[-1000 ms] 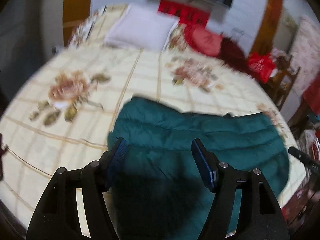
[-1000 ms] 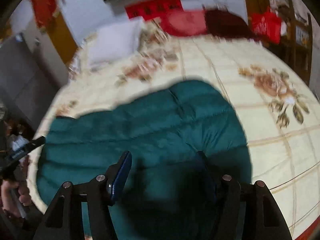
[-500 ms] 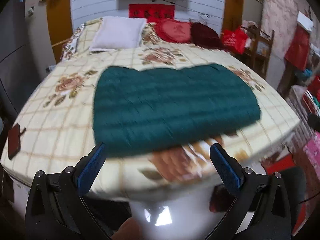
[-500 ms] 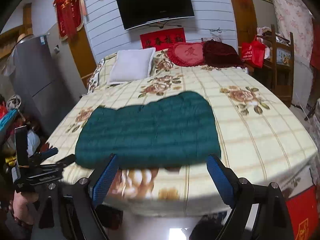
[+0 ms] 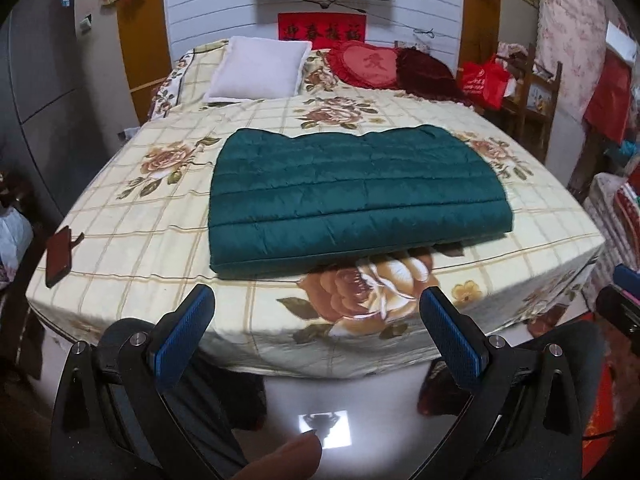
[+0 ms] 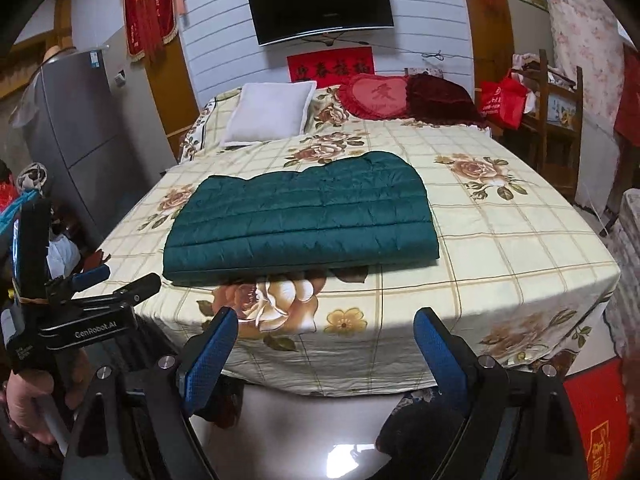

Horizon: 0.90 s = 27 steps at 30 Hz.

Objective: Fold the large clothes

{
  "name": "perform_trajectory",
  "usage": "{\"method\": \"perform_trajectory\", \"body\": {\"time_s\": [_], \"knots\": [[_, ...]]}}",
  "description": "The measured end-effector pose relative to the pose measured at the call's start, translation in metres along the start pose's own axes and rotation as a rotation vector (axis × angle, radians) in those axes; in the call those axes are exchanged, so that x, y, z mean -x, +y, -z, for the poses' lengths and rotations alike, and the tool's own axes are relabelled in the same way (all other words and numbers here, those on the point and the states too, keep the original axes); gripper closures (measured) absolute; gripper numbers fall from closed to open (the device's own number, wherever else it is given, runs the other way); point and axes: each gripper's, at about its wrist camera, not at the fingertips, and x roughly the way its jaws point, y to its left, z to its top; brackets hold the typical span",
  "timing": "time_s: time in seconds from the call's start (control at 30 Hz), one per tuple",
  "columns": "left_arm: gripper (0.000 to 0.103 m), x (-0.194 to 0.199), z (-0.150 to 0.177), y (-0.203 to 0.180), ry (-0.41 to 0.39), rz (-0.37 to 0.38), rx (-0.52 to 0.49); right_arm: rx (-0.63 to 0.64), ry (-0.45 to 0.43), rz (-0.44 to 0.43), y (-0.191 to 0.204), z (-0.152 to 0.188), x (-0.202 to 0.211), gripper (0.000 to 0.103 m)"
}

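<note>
A dark green quilted jacket (image 5: 356, 196) lies folded into a flat rectangle on the floral bed (image 5: 160, 216), near its foot end; it also shows in the right wrist view (image 6: 304, 220). My left gripper (image 5: 318, 320) is open and empty, held off the foot of the bed, well short of the jacket. My right gripper (image 6: 324, 336) is open and empty too, also back from the bed's edge. The left gripper body (image 6: 92, 296) shows at the left of the right wrist view, in a hand.
A white pillow (image 5: 260, 68), a red heart cushion (image 5: 364, 62) and a dark red cushion (image 5: 428, 74) lie at the head of the bed. A dark phone-like object (image 5: 59, 256) lies at the bed's left edge. A wooden chair (image 6: 556, 120) stands right, a grey fridge (image 6: 76, 132) left.
Both grippers have pulled back from over the jacket to beyond the foot of the bed, and their jaws have opened wider. The jacket stays folded on the bed.
</note>
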Motion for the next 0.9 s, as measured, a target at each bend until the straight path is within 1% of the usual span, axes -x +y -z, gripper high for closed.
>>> {"method": "perform_trajectory", "body": {"time_s": [0.1, 0.47, 0.7, 0.9], "knots": [[0.0, 0.005, 0.0, 0.0, 0.001, 0.014, 0.004, 0.012, -0.018, 0.007, 0.003, 0.001, 0.008, 0.015], [0.0, 0.014, -0.001, -0.005, -0.014, 0.022, -0.006, 0.071, -0.067, 0.017, 0.018, -0.003, 0.025, 0.015], [0.0, 0.016, -0.002, -0.005, -0.022, 0.019, -0.008, 0.072, -0.063, 0.004, 0.022, -0.003, 0.024, 0.015], [0.0, 0.013, -0.002, -0.007, -0.013, 0.018, -0.015, 0.068, -0.055, 0.0, 0.02, -0.001, 0.022, 0.015]]}}
